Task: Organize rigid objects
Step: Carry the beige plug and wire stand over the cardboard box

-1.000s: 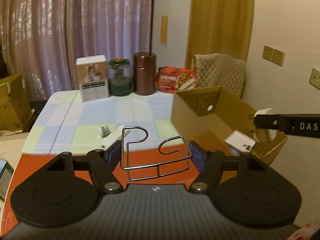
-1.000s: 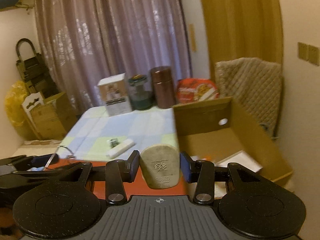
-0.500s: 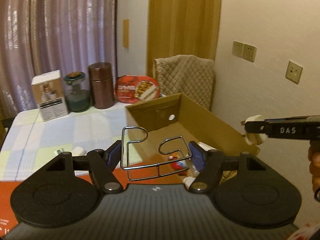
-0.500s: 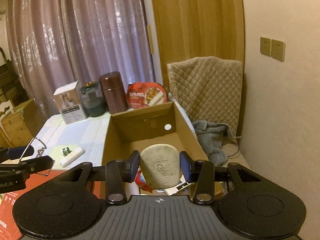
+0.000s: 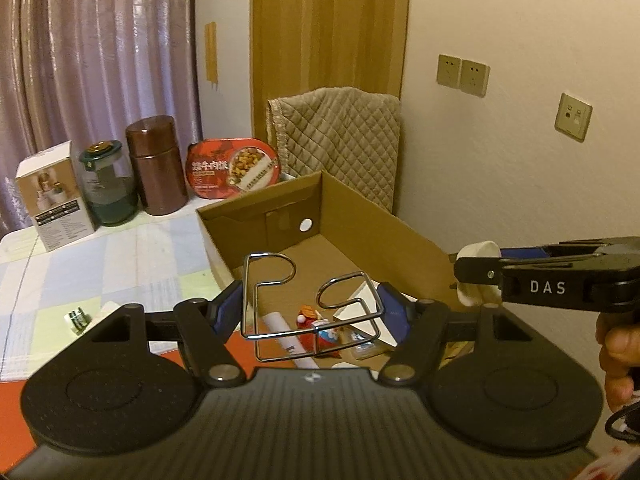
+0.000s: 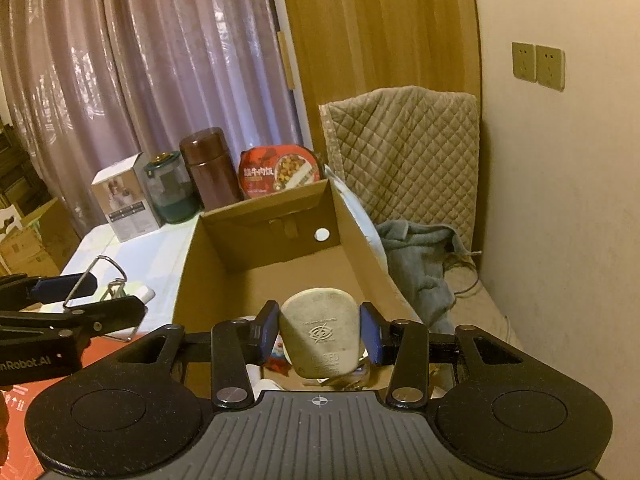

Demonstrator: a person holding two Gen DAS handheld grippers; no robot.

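Left wrist view: left gripper (image 5: 310,310) w/ jaws clamped on a bent wire rack (image 5: 308,312), carried upright above the near end of the open cardboard box (image 5: 400,228), presumably for dropping in. Box holds a white tube, a small red-and-white figure, white card or paper; rest unclear. The right gripper (image 5: 476,276) enters from the right w/ a pale plug at its tip.

Right wrist view: right gripper (image 6: 319,336) w/ jaws closed on the beige fused plug (image 6: 318,336), poised over the box's near end, approx. centred. Left gripper (image 6: 86,300) w/ rack sits beside the box, over the checked tablecloth (image 6: 132,248).
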